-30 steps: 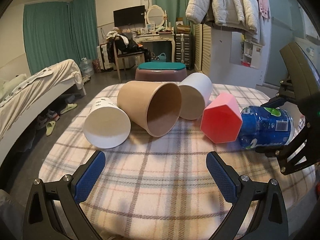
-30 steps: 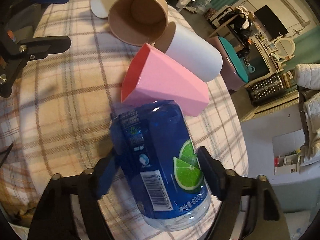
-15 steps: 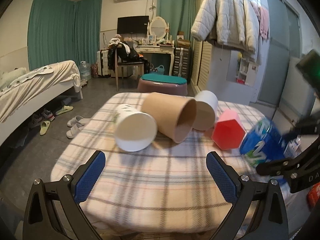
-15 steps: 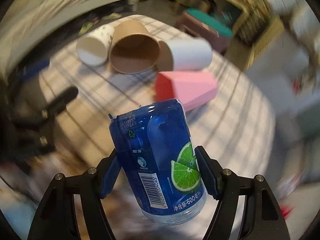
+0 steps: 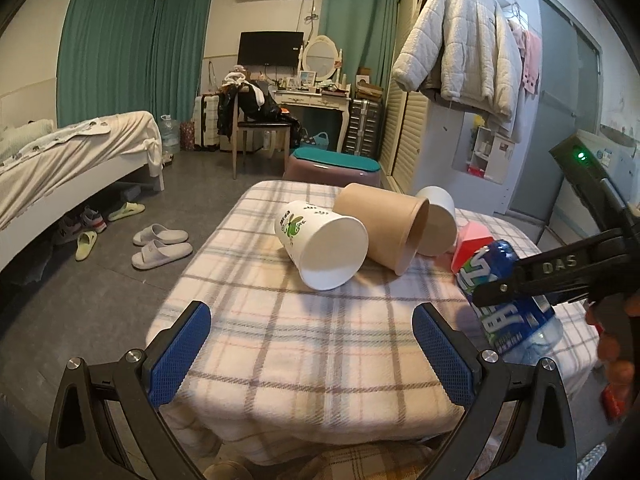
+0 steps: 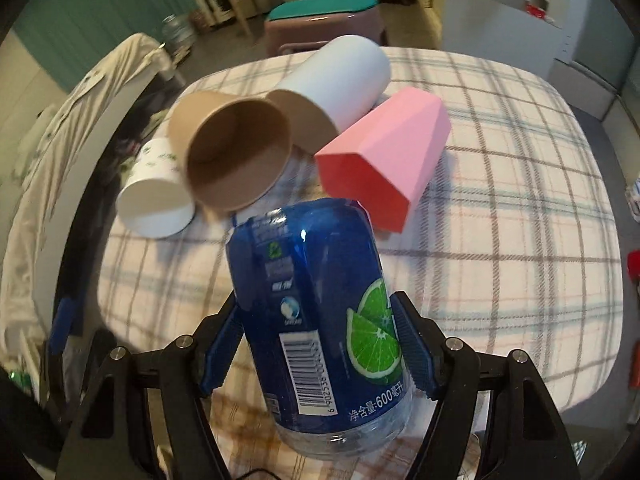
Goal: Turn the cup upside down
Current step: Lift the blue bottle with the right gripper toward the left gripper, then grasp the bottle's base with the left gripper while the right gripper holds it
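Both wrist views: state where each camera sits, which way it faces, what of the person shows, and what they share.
Left wrist: on the open left gripper, low at the table's near edge, facing the room; a hand shows at right.
Right wrist: on the right gripper, above the table, looking down past its clamped blue cup; no body part shows.
Shared: blue cup, brown cup, pink cup, plaid table.

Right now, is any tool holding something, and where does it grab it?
The right tool grips the blue cut-off bottle cup by its sides, near the clear end. The left tool is open and holds nothing.
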Tool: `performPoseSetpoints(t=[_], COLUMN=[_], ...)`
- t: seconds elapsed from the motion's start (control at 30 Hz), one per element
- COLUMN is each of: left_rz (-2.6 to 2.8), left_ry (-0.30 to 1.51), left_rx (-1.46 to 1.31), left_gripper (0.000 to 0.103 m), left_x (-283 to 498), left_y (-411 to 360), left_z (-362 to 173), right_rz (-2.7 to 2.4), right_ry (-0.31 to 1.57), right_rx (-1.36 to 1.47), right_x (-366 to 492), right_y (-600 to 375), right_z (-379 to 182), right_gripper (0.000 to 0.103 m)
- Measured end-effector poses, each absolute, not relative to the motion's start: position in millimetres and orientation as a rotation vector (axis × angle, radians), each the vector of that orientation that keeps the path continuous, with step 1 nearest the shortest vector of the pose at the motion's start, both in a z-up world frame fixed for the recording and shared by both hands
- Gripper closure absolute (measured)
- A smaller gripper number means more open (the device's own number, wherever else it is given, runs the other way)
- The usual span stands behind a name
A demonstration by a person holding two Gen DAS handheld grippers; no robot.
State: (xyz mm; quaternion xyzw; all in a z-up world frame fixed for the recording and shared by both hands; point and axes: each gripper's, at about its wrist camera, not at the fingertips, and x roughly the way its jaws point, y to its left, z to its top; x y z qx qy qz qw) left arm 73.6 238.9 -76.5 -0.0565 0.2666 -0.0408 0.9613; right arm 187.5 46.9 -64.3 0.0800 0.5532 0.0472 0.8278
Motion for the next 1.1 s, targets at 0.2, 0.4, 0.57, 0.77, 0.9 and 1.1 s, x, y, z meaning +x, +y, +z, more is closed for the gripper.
performPoseSetpoints(t=[0.2,0.4,0.57,0.77,0.9,1.1], left_rz=[-0.091,-0.105,-0.100,-0.102,-0.078,-0.064], left_ry=[0.535,0.466,0.452,0.452,0.426,0.433], left_rx=[-0.091,-0.073,-0.003,-0.005,0.024,0.043], left_gripper=[0.000,0.000,0.000,0.000,0.000,0.000], left_x=[65,49,43,35,29,31], left_y=[232,218,183,140,109,80], left_z=[-75,-58,-48,-45,-46,-55], right_rz=[0.072,0.058,0.025,-0.002,-0.020,-0.012], right_ry=[1.034,0.792,0.600,0.520,0.514,0.510], right_rx=[0.140,0.040,-0.007,0.014,0.021,0.015], right_x=[170,121,72,40,32,28], right_y=[43,27,-1,-36,-57,-80], right_z=[-47,-3,20,7,-7,-21], right_gripper=[0.022,0.014,0.012,0.011,0.010,0.008])
